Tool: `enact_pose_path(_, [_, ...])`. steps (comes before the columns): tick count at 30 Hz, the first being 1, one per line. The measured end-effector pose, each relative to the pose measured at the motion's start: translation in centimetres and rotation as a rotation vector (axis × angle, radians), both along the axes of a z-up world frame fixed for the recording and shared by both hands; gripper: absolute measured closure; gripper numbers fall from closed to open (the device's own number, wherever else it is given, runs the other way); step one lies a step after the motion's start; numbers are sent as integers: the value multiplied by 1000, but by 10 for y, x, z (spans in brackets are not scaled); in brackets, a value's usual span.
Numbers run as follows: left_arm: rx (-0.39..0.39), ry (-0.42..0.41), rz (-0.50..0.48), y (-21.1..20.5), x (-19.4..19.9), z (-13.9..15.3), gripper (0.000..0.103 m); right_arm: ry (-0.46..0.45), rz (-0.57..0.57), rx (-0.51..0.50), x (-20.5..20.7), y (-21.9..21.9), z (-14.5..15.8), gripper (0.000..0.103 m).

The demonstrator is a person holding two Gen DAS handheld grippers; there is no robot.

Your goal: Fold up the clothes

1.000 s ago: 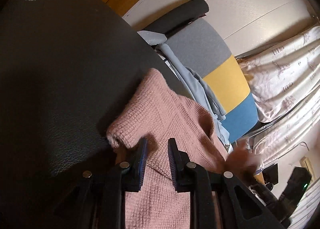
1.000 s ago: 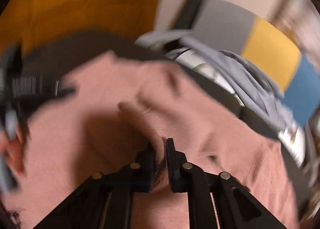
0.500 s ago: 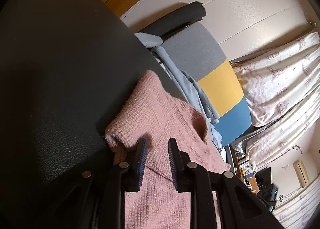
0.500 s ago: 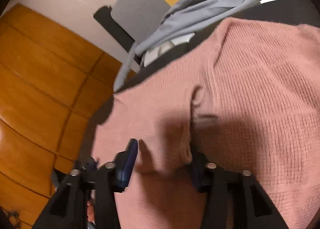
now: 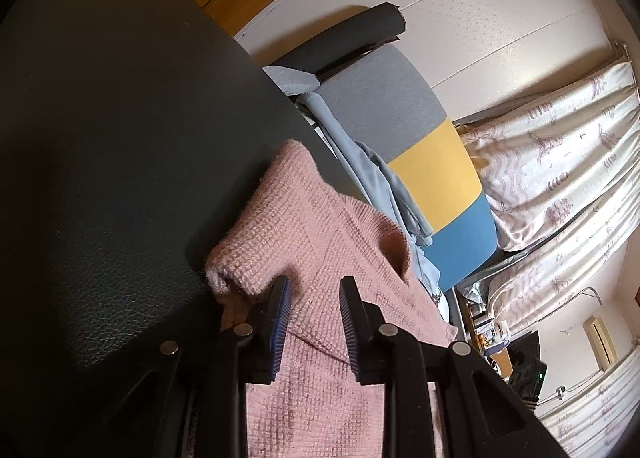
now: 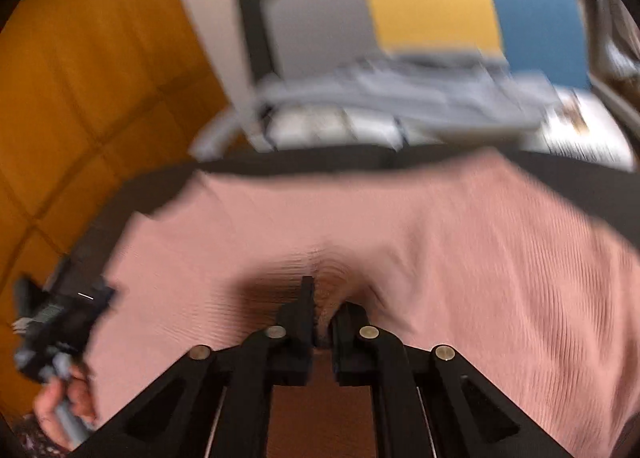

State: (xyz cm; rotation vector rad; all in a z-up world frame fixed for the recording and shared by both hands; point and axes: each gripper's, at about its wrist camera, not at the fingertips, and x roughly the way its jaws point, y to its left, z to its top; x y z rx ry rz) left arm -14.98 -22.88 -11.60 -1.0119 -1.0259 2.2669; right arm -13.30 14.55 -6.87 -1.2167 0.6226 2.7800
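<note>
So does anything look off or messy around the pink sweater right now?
Nothing is damaged or spilled. The pink sweater lies rumpled on the black table, bunched where the closing right gripper pinches it. Grey-blue clothes lie loose on the chair behind.

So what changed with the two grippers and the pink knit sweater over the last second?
The right gripper let go of the pink knit sweater, swung across it, and its jaws are closing on a new pinch of the fabric. The left gripper kept its hold on the sweater's edge over the black leather surface.
</note>
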Motion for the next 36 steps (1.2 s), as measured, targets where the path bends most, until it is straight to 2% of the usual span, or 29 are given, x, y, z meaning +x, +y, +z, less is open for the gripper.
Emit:
enact_pose_path(1, [3,0,0,0,-1,0,79,-48,-18,-39,1,7,-12,92])
enact_pose_path(3, [5,-1,-1,0,-1,-1,79,12,-63,-222,17,22,-13,79])
enact_pose_path(5, [-1,0,-2,1,-1,0,79,80,-101,-366,30,34,-12,34])
enact_pose_path(6, [-3,0,-2,2,-1,0,79,115,-118,-418,35,39,-11,29])
enact_pose_path(8, [-5,1,-3,2,-1,0,79,117,-139,-440,31,43,-10,29])
enact_pose_path(9, [-5,1,-3,2,-2,0,79,91,-126,-428,25,43,-11,38])
enact_pose_path(10, [-6,2,-3,2,-2,0,79,64,-112,-413,18,42,-12,65])
enact_pose_path(11, [-11,4,-5,3,-2,1,79,0,-83,-341,8,36,-11,93])
enact_pose_path(12, [-15,7,-7,4,-3,1,79,-24,-64,-293,3,30,-7,97])
enact_pose_path(15, [-34,13,-16,7,-5,3,79,22,12,-114,-1,6,19,97])
enact_pose_path(17, [-38,13,-18,8,-5,3,79,84,38,43,-7,-9,42,97])
enact_pose_path(19, [-41,12,-19,8,-6,3,79,123,52,156,-9,-18,53,97])
enact_pose_path(20, [-41,12,-19,8,-7,3,79,110,56,223,-12,-21,52,97])
enact_pose_path(21, [-41,12,-19,8,-7,3,79,83,57,248,-16,-21,46,97])
enact_pose_path(23, [-45,12,-20,9,-8,3,79,-20,29,240,-24,-8,23,97])
enact_pose_path(25, [-47,10,-21,9,-8,2,79,-74,-1,179,-24,3,4,97])
enact_pose_path(28, [-44,7,-22,8,-9,2,79,-45,-29,108,-6,10,4,96])
enact_pose_path(31, [-38,2,-22,7,-10,1,79,-49,-35,91,2,14,5,83])
enact_pose_path(33, [-31,-10,-19,6,-11,2,78,-9,-56,12,11,21,7,71])
enact_pose_path(35, [-45,-18,-20,8,-11,6,79,40,-64,-75,18,25,10,42])
enact_pose_path(36, [-62,-20,-24,10,-12,9,78,53,-55,-99,15,21,8,40])
